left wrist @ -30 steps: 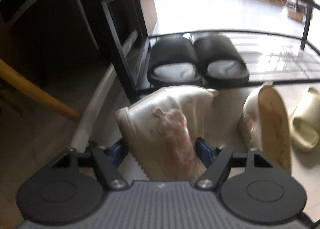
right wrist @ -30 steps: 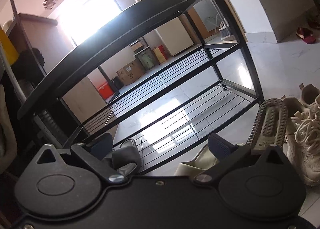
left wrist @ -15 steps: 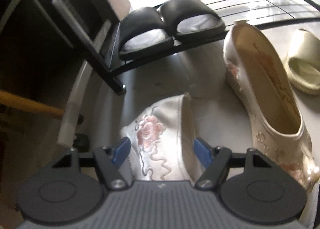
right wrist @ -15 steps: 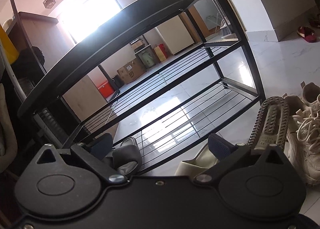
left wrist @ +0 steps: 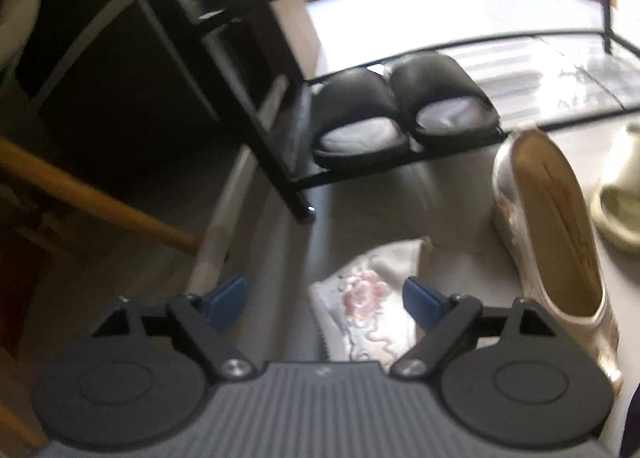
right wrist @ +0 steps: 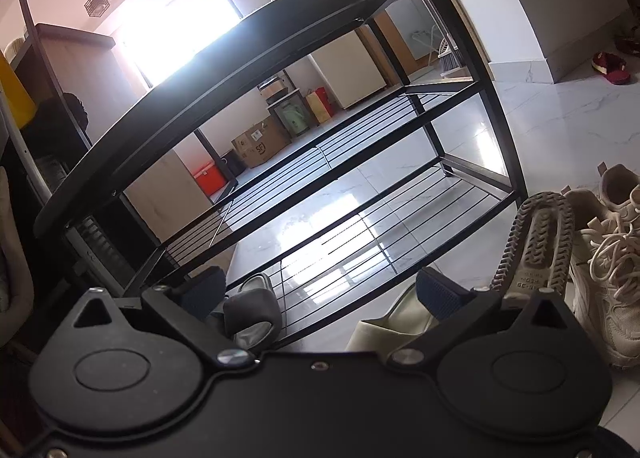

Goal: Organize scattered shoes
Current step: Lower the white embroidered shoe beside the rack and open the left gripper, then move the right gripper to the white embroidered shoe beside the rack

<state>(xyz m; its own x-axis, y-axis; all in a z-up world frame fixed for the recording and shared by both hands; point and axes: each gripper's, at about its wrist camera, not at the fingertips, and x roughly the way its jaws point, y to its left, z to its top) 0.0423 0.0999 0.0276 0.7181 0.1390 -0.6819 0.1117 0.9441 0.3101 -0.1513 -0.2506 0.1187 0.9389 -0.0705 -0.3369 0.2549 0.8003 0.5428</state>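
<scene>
In the left wrist view my left gripper (left wrist: 326, 300) is open. A white embroidered shoe (left wrist: 366, 310) lies on the floor under it, close to the right finger, not gripped. Its mate (left wrist: 552, 230) lies on its side to the right. Two black slides (left wrist: 404, 105) sit on the bottom shelf of the black shoe rack (left wrist: 288, 161). In the right wrist view my right gripper (right wrist: 320, 290) is open and empty before the rack (right wrist: 360, 161). A black slide (right wrist: 252, 310) and a cream slipper (right wrist: 400, 318) show between its fingers.
A cream slide (left wrist: 624, 193) lies at the far right of the left wrist view. A wooden chair leg (left wrist: 92, 197) slants at left. In the right wrist view beige sneakers (right wrist: 608, 258), one sole-up (right wrist: 540, 246), lie right of the rack.
My left gripper has opened wider and let go of the white embroidered shoe, which now lies on the floor. The camera pulled back and left. The right gripper has barely moved.
</scene>
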